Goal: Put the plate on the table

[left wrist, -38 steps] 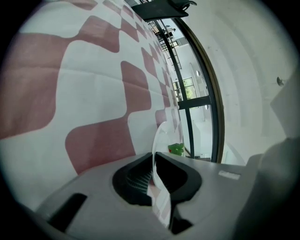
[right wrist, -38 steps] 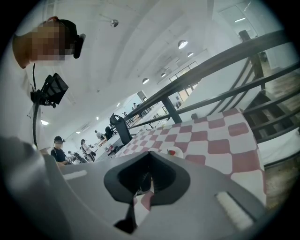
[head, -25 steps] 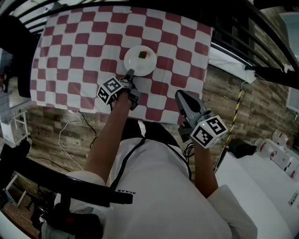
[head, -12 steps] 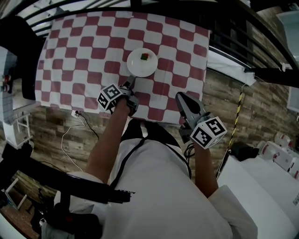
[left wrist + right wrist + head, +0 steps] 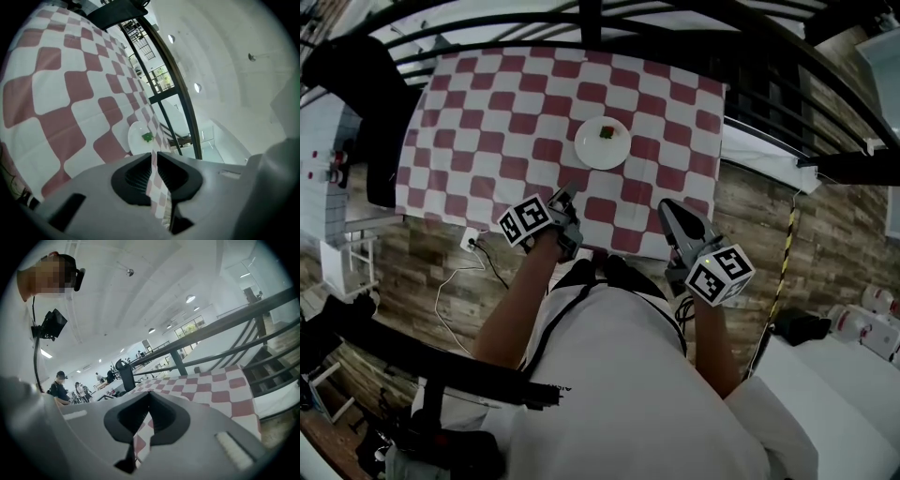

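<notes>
The plate [image 5: 602,150] lies flat and face up on the checked cloth [image 5: 487,122] of the tabletop, near the middle and a little toward the right edge. It is round, so it has no long axis and points no way in particular. A small green and red bit [image 5: 607,132] sits on it, off centre toward the far side.

My left gripper [image 5: 564,197] is at the near edge of the tabletop, pointing toward the plate but well apart from it. In the left gripper view its jaws have just been closing, and only a thin slit is left between them. Nothing is in that slit; I see only the cloth through it, with the plate [image 5: 137,143] and its green bit [image 5: 147,137] beyond the tips.

My right gripper [image 5: 667,205] is over the near edge too, toward the near right corner, also clear of the plate. In the right gripper view its jaws meet at the tips and hold nothing.
</notes>
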